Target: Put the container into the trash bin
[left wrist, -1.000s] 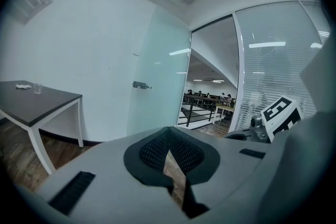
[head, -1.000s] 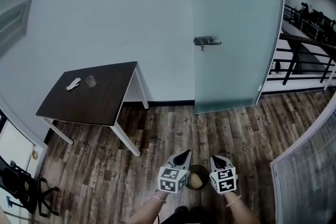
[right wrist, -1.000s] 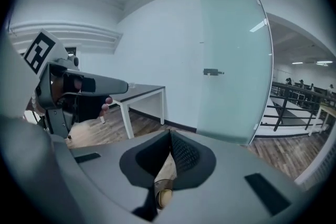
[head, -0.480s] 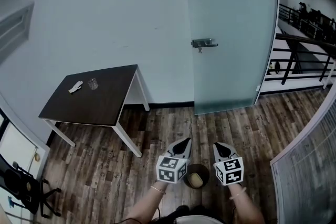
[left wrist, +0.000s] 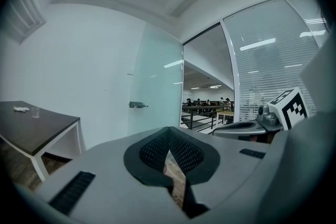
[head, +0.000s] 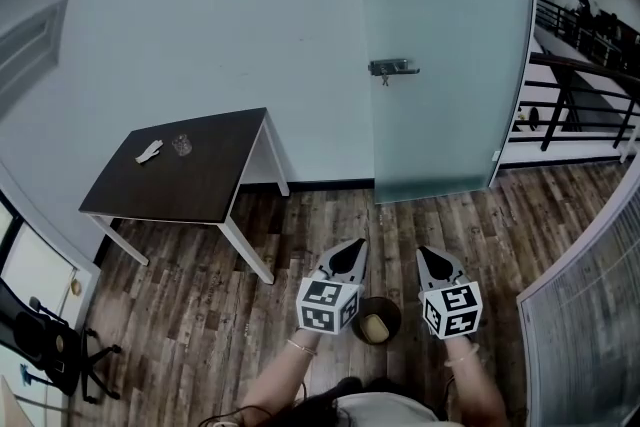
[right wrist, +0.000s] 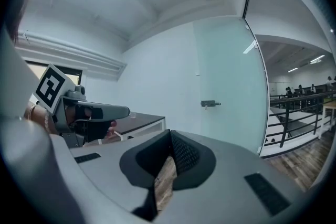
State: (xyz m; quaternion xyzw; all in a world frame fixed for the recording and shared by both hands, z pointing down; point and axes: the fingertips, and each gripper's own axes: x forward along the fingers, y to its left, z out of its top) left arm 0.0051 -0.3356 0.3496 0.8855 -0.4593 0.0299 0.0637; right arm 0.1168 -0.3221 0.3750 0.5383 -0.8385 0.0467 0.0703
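- Where the left gripper [head: 349,251] is shown in its own view, its jaws are seen brought together at the tips. Nothing is caught between the pads, and only floor planks are glimpsed through the slit beneath.
- The right gripper [head: 430,258] is likewise shown closed and empty, its tips met above a narrow slit.
- Both grippers are held side by side above the floor [head: 300,225] and are pointed toward the far wall.
- The trash bin [head: 390,307], dark and round, is seen on the floor between and below the two grippers.
- The container [head: 373,326], pale and rounded, is seen lying inside the trash bin, apart from both grippers.
- A dark-topped table [head: 200,190] on white legs is set against the wall, well to the left of the bin. A small glass [head: 181,145] and a white object [head: 149,152] are placed just beside each other near its far edge.
- A frosted glass door [head: 450,115] with a metal handle [head: 393,68] is located ahead. A black railing [head: 570,105] is visible beyond it to the right.
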